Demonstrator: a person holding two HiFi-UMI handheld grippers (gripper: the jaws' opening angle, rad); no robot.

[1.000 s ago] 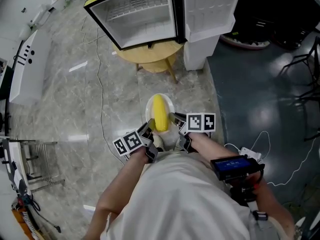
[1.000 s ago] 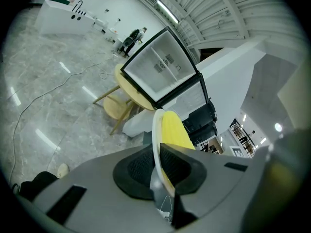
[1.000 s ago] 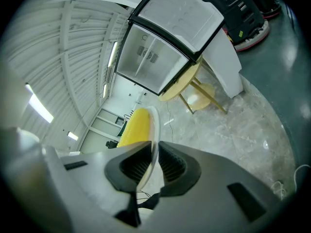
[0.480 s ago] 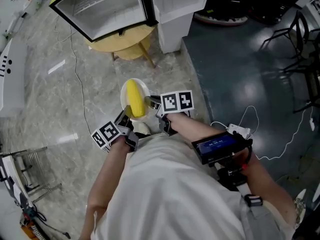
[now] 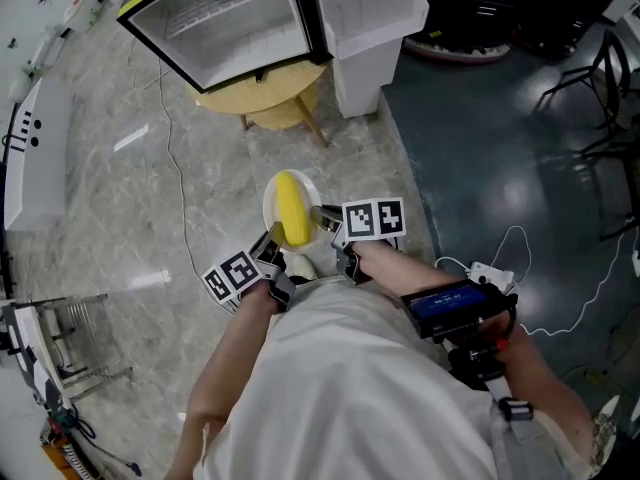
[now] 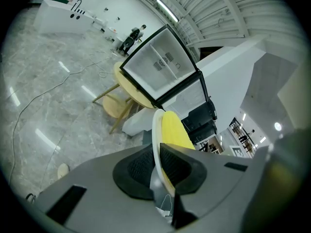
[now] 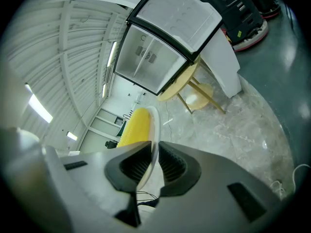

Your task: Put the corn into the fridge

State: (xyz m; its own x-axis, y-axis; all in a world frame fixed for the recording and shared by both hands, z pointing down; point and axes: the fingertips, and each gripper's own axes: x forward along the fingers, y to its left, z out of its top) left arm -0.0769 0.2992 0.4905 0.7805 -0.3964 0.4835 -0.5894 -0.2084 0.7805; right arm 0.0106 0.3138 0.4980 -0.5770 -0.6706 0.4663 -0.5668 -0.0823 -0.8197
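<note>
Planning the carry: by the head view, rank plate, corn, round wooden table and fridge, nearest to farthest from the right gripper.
1. The plate: rim clamped in the right gripper.
2. The corn: lying on the plate, leftward.
3. The round wooden table: ahead on the floor.
4. The fridge: open, farthest ahead.

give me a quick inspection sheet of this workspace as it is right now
surface: marble floor at left, dark floor at right; no worktop in use
job's things: corn lies on a white plate carried in the air; fridge stands open on a round wooden table
clutter: metal rack at lower left
grippers: left gripper and right gripper each shut on the plate's rim, on opposite sides
cables: thin cable across the marble floor; white cable looping on the dark floor
surroundings: white console at left, chair at right
</note>
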